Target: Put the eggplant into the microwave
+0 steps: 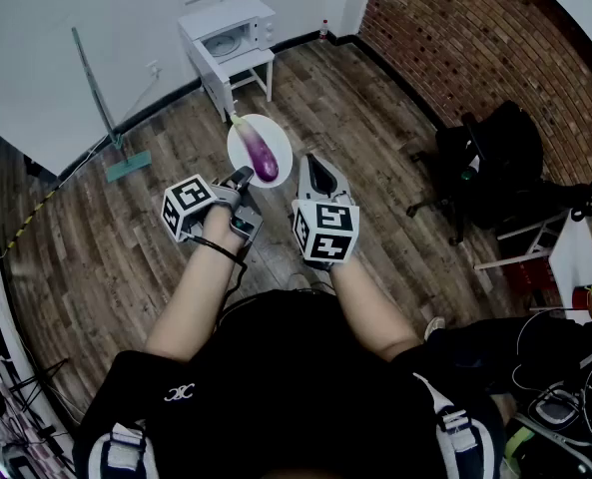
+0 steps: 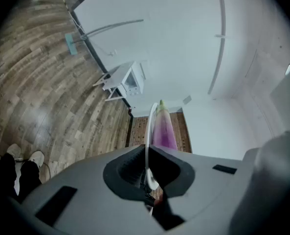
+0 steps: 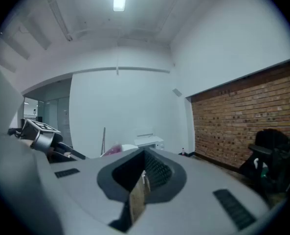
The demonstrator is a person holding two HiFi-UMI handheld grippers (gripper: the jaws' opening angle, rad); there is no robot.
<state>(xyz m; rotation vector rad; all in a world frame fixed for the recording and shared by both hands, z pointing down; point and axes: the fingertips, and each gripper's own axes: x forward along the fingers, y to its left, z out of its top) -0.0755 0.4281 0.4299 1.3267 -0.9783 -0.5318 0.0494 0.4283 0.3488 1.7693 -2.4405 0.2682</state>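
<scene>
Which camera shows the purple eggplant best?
The head view: the whole eggplant lies on its white plate, seen from above. The left gripper view shows it lengthwise, beyond the plate's rim; the right gripper view, only a pink sliver.

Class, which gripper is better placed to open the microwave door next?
Right. The left gripper is shut on the plate carrying the eggplant; the right gripper is shut on nothing, probably free for the microwave door.

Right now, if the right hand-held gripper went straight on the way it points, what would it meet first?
Probably the microwave, far ahead; the plate with the eggplant lies left of that line. Depth is unclear.
</scene>
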